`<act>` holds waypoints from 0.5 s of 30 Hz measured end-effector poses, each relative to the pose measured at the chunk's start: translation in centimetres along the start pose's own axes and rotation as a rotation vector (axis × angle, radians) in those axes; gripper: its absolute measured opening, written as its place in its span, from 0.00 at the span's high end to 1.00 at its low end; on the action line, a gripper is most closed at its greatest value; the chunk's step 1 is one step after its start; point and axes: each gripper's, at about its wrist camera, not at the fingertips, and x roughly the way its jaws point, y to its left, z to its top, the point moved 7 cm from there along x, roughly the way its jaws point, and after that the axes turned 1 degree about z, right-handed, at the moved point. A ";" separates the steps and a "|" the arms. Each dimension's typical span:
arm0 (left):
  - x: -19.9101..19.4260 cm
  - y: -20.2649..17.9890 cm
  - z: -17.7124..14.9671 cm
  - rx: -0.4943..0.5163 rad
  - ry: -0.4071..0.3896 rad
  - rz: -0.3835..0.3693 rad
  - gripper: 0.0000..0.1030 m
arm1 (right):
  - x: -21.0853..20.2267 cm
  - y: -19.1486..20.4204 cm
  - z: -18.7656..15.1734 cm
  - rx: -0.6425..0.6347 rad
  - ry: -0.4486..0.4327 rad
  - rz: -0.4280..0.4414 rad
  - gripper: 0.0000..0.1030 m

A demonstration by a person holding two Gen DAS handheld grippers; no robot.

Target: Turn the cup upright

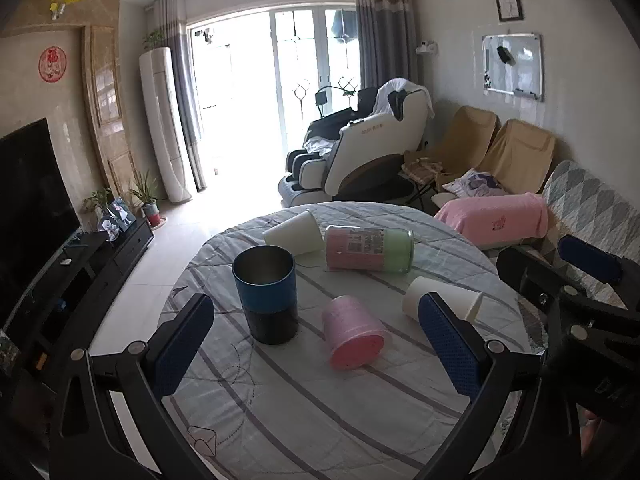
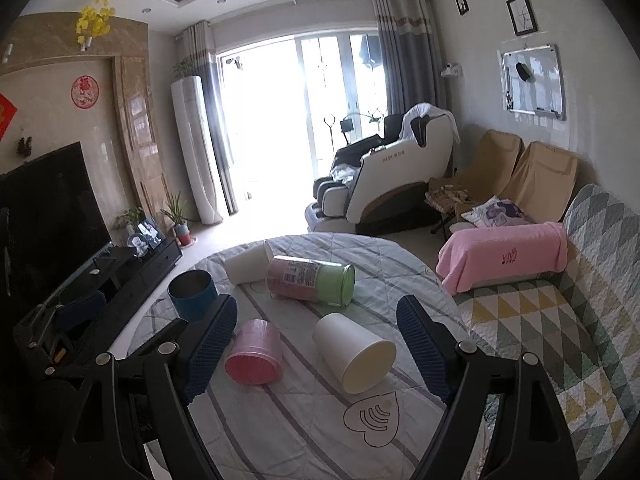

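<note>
A round table (image 1: 304,420) with a striped cloth holds several cups. A blue and black cup (image 1: 267,294) stands upright, also in the right wrist view (image 2: 193,294). A pink cup (image 1: 352,334) (image 2: 254,352) lies on its side. Two white cups lie on their sides, one near (image 1: 460,300) (image 2: 356,354) and one far (image 1: 295,233) (image 2: 247,266). A pink and green container (image 1: 370,249) (image 2: 311,280) lies on its side. My left gripper (image 1: 316,344) is open and empty above the pink cup. My right gripper (image 2: 316,354) is open and empty, with the pink and near white cups between its fingers.
A sofa (image 2: 552,320) with a patterned quilt and a pink towel (image 2: 504,256) runs along the table's right. A TV (image 2: 48,208) on a dark cabinet stands to the left. A massage chair (image 2: 392,172) is beyond the table near the window.
</note>
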 end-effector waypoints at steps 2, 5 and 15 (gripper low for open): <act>0.4 0.1 0.1 0.005 0.010 0.001 0.00 | 0.5 -0.1 0.1 0.009 0.016 0.000 0.19; 1.3 0.4 0.3 0.008 0.029 0.002 0.00 | 1.4 -0.2 0.2 0.014 0.037 -0.004 0.19; 4.9 2.5 0.3 -0.013 0.094 0.010 0.00 | 5.6 0.7 0.6 0.018 0.112 0.001 0.19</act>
